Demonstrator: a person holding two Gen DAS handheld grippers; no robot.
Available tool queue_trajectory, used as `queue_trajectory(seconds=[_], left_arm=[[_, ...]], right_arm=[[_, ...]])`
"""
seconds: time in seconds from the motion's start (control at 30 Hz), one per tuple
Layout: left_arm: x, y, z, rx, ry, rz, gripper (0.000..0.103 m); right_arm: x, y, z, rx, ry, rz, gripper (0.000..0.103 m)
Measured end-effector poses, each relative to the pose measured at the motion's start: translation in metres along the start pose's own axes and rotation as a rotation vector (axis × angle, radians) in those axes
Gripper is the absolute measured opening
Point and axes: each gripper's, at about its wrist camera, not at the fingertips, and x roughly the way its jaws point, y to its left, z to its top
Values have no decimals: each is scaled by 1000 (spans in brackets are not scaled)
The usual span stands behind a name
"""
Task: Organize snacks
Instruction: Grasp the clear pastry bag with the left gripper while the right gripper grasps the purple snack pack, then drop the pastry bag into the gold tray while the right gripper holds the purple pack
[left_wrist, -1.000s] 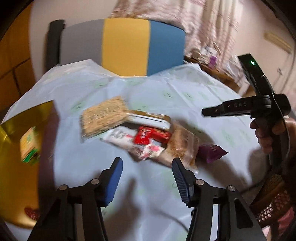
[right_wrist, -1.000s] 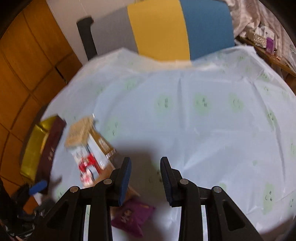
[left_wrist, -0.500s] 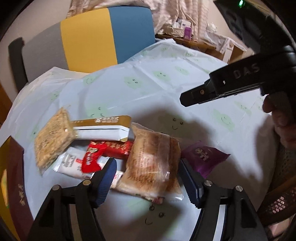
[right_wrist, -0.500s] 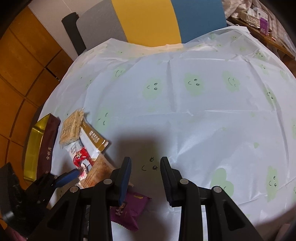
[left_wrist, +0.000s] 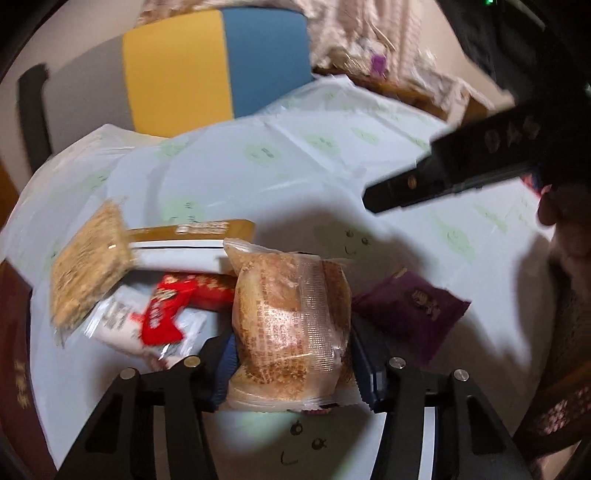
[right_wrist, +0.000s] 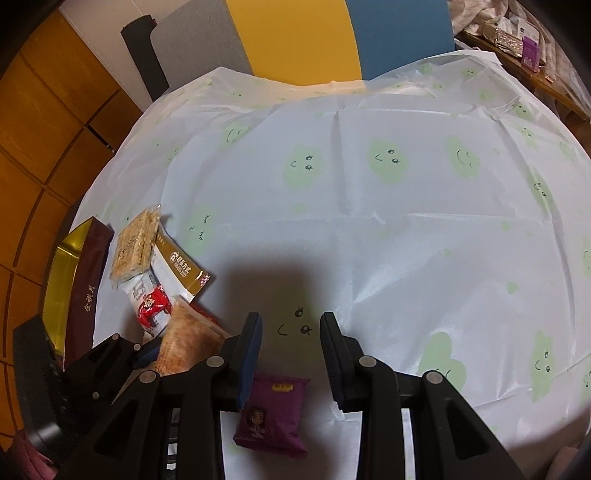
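Observation:
A clear-wrapped brown pastry packet (left_wrist: 291, 317) sits between the blue pads of my left gripper (left_wrist: 293, 363), whose jaws are closing and press its two sides. Behind it lies a pile: a puffed-rice bar (left_wrist: 88, 266), a gold-and-white box (left_wrist: 192, 240), a red packet (left_wrist: 173, 302) and a white packet (left_wrist: 114, 321). A purple packet (left_wrist: 410, 306) lies to the right on the cloth. In the right wrist view my right gripper (right_wrist: 291, 336) hovers open over the cloth with nothing between its fingers, the purple packet (right_wrist: 271, 417) just below its left finger and the pastry packet (right_wrist: 184, 343) to its left.
A gold tray with a maroon wall (right_wrist: 88, 288) stands at the table's left edge. The round table wears a pale cloth with green smiley prints (right_wrist: 406, 240). A grey, yellow and blue chair back (right_wrist: 295, 33) stands behind it, and a cluttered side table (right_wrist: 524, 40) at far right.
My left gripper has come forward and down onto the snack pile, spread wider around the pastry packet, then narrowed onto it. The right gripper has stayed nearly in place.

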Motion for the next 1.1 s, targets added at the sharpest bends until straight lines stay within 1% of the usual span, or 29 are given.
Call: queue_trajectory(seconds=[0.13, 0.2, 0.3, 0.37, 0.4, 0.47, 0.57, 0.63, 0.73, 0.83, 0.93, 1.03, 1.1], left_arm=[[-22, 12, -8, -86, -61, -13, 54], [-35, 15, -14, -110, -91, -16, 54], [-53, 21, -21, -135, -133, 2, 54], [-63, 24, -26, -150, -151, 19, 54], [-69, 27, -30, -160, -160, 30, 55], [-79, 34, -40, -178, -172, 70, 54], [-84, 47, -50, -220, -173, 108, 55], [-85, 58, -59, -256, -166, 141, 55], [-82, 72, -72, -303, -135, 172, 55], [-82, 82, -84, -346, -115, 187, 55], [-83, 84, -93, -359, -112, 200, 55], [-82, 83, -95, -345, -114, 216, 55], [-78, 84, -96, -355, -105, 214, 55]], right_arm=[[2, 1, 0, -6, 14, 4, 33], [5, 4, -1, -24, 36, 17, 33], [10, 11, -4, -60, 69, 29, 33], [12, 13, -6, -74, 84, 30, 38], [14, 14, -7, -79, 93, 31, 39], [16, 17, -10, -94, 112, 33, 39], [17, 22, -15, -124, 133, 29, 39], [20, 27, -19, -149, 147, 5, 39], [23, 32, -24, -170, 159, -11, 39], [29, 37, -31, -200, 187, -55, 39], [33, 37, -34, -209, 199, -74, 39], [38, 37, -38, -217, 221, -99, 39], [42, 38, -40, -230, 228, -114, 39]])
